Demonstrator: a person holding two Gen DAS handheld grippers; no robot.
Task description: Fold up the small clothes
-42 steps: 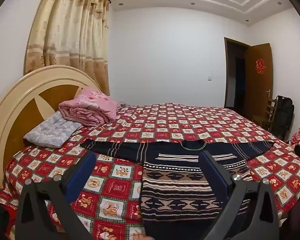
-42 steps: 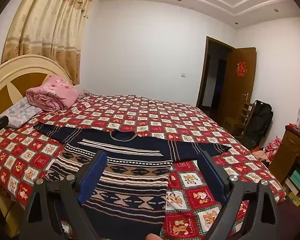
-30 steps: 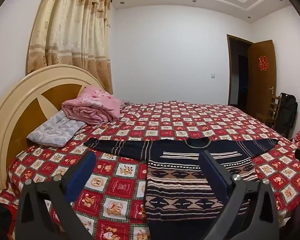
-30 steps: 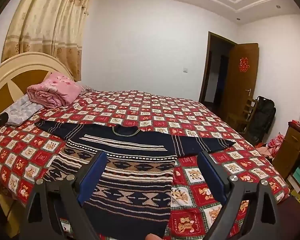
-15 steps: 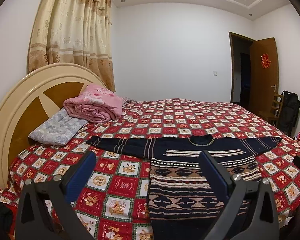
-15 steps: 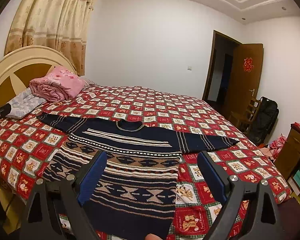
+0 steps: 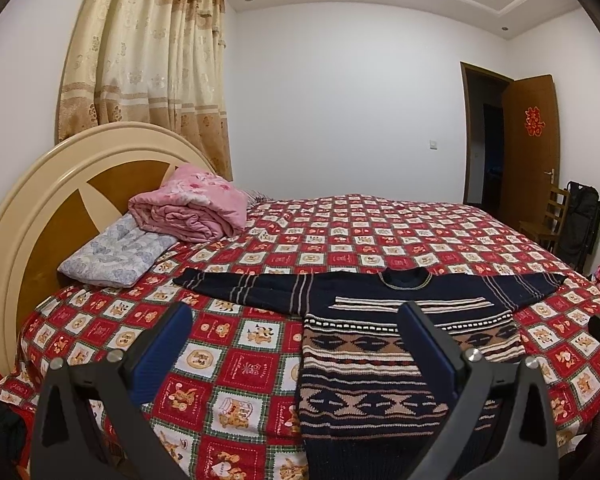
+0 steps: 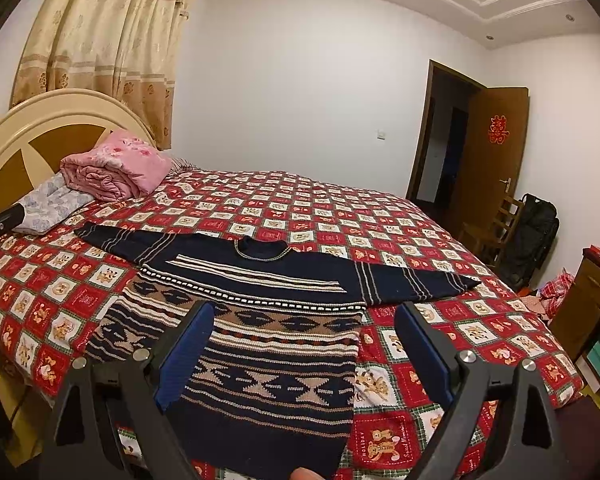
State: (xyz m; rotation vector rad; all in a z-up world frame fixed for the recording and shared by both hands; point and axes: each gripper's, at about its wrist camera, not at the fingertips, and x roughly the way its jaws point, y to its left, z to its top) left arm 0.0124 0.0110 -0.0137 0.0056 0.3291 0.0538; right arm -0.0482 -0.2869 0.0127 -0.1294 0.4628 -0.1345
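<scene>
Your left gripper (image 7: pixel 294 330) hovers, fingers spread wide and empty, sweater (image 7: pixel 380 344) beyond the right finger. Right gripper (image 8: pixel 304 330) likewise gapes over the sweater (image 8: pixel 268 344) on the bed (image 8: pixel 340 220).

Ahead of the fingers lies a dark navy knitted sweater (image 7: pixel 384 356) with tan and cream bands, its wool coarse and matt. It rests on a red checked cotton bedspread (image 7: pixel 260 344) with printed bears, smooth and flat. Left of the fingers, a pink quilted blanket (image 7: pixel 188 204) looks soft, with a faint sheen, on a pale blue cloth pillow (image 7: pixel 112 256). The left gripper (image 7: pixel 296 316) has matt black plastic arms, ribbed blue rubbery pads (image 7: pixel 162 350) and shiny metal screws. The cream and brown wooden headboard (image 7: pixel 48 192) is glossy.
</scene>
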